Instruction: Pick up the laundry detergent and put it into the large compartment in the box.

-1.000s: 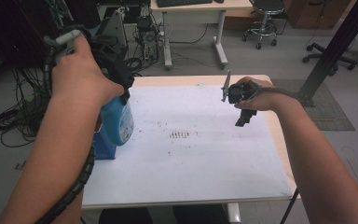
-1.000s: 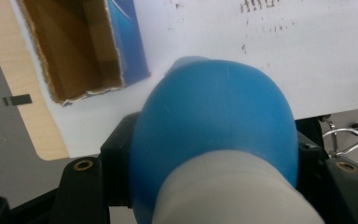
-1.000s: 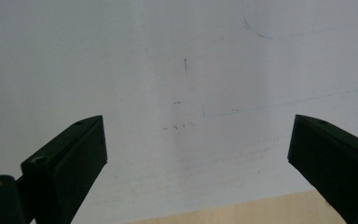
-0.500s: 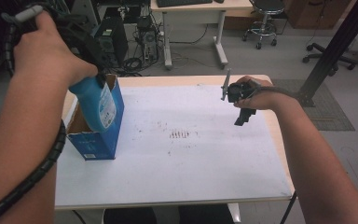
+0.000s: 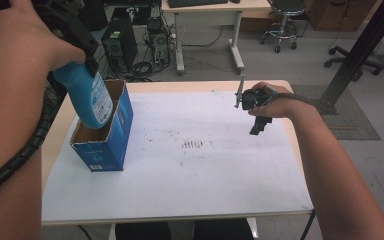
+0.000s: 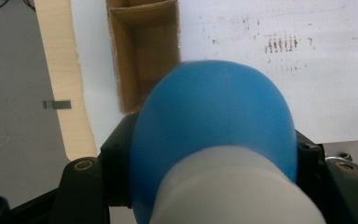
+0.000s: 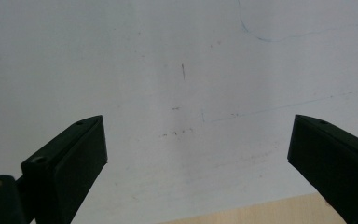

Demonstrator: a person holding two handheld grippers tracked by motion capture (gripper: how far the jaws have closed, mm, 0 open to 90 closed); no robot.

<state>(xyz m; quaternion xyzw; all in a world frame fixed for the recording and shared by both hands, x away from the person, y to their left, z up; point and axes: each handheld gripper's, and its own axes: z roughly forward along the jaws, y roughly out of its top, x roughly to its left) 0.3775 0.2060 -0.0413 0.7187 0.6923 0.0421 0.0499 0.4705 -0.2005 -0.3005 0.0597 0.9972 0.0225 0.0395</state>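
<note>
Jaws clamped on blue bottle, above open box

One blue bottle, one cardboard box, two tools, one table.

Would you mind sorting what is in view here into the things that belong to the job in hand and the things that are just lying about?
Part of the job:
- blue bottle, clamped in the left gripper
- open cardboard box that the bottle's base hangs in
- right gripper, open, holding nothing, above the white table

Just lying about:
- computer tower on the floor
- stool
- far desk
</note>
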